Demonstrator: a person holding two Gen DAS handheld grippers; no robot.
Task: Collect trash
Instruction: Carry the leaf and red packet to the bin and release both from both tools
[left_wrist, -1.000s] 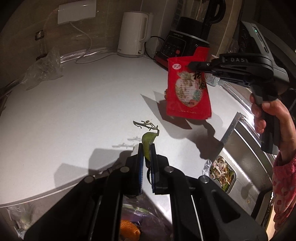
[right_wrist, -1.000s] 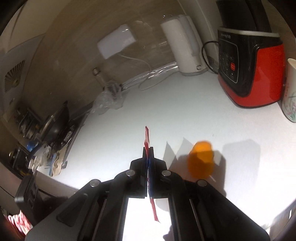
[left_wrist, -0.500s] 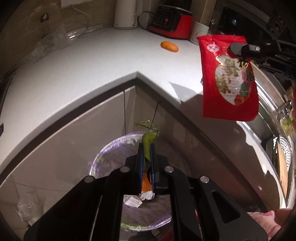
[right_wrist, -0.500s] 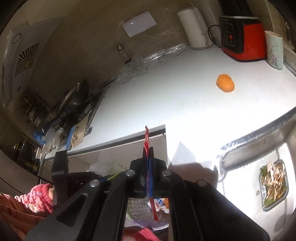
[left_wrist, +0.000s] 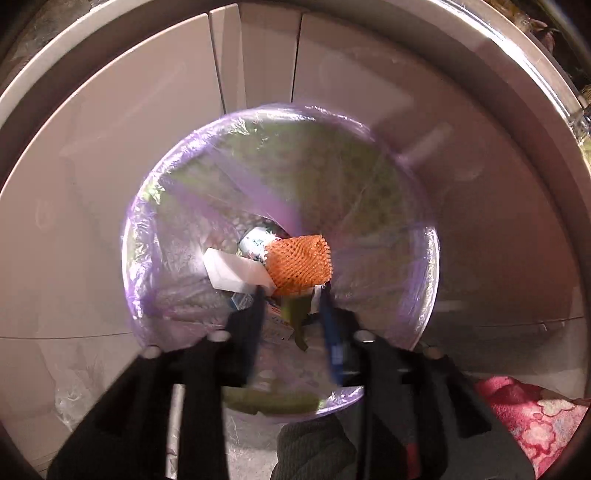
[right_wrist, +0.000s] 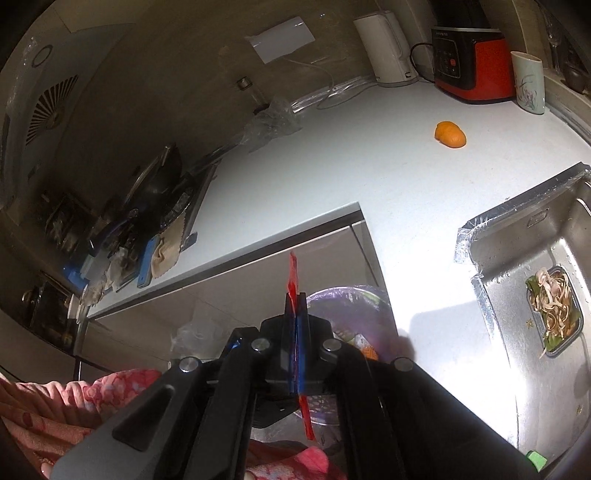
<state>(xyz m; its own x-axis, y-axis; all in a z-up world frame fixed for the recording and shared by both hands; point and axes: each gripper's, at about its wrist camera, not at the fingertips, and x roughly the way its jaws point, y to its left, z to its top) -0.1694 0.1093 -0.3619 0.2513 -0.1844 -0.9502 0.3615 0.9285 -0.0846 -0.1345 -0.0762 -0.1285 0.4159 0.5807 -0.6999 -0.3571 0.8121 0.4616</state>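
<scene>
Left gripper (left_wrist: 291, 314) opens, dropping a limp green scrap (left_wrist: 295, 314) binward; right gripper (right_wrist: 295, 332) pinches the light, floppy red packet (right_wrist: 291, 280) by its edge.

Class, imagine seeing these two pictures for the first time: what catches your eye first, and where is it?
The purple-lined trash bin fills the left wrist view, an orange foam net at its bottom. The left gripper opens over it, a green scrap between its jaws. The right gripper pinches a red packet.
</scene>
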